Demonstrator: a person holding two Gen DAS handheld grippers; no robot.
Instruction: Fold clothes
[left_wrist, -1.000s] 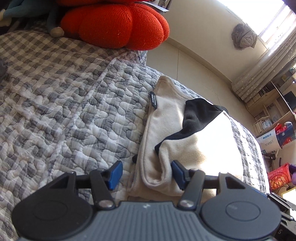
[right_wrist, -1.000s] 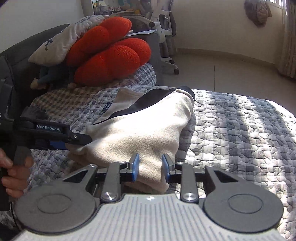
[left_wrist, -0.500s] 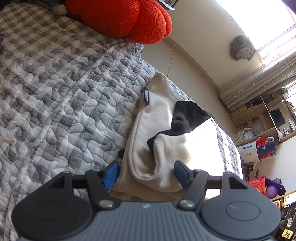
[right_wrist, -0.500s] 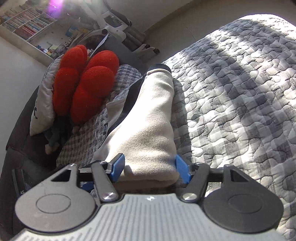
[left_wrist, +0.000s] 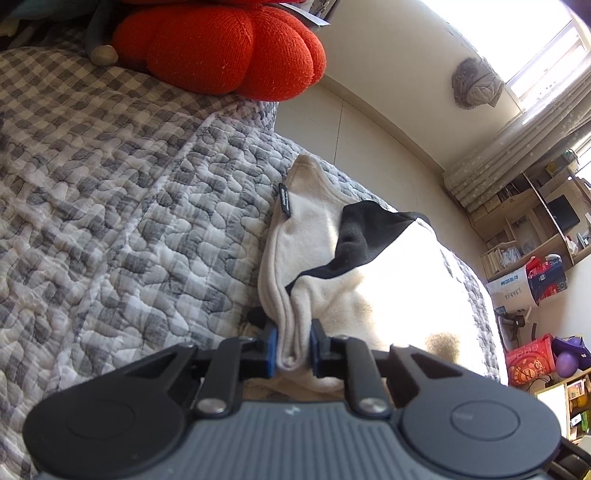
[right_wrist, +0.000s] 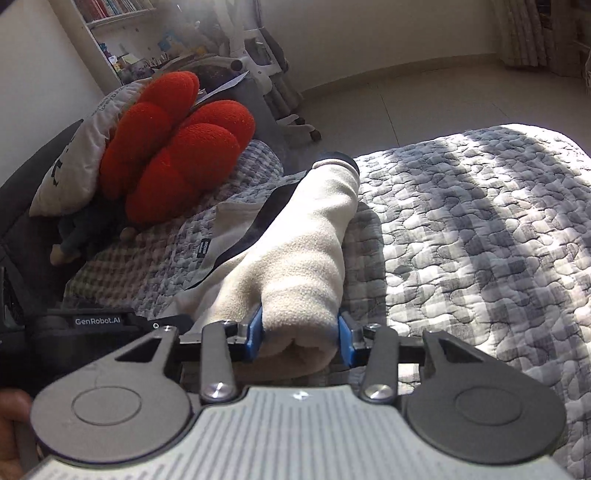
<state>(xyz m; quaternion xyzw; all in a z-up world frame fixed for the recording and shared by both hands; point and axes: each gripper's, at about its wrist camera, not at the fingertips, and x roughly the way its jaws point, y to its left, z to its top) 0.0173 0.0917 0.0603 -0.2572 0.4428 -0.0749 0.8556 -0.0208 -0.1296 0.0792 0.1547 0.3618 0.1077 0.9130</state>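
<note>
A cream fleece garment (left_wrist: 306, 221) with black trim lies folded into a long bundle on the grey checked quilt (left_wrist: 110, 221). My left gripper (left_wrist: 293, 347) is closing its jaws on the bundle's near left edge, and the blue pads pinch a thin fold of cream fabric. In the right wrist view the garment (right_wrist: 306, 258) runs away from me as a thick roll. My right gripper (right_wrist: 300, 334) is closing its jaws around the roll's near end, and both pads press into its sides.
A red knitted cushion (left_wrist: 221, 48) and a white pillow (right_wrist: 74, 155) sit at the head of the bed. The left tool's black housing (right_wrist: 98, 321) and a person's hand (right_wrist: 11, 413) are at the left. Sunlit quilt (right_wrist: 480, 240) spreads to the right; bare floor (right_wrist: 424, 96) lies beyond.
The left jaws went from wide around the garment's edge to pinched on it. The right jaws widened around the roll, then narrowed onto it, while that view rolled and came back.
</note>
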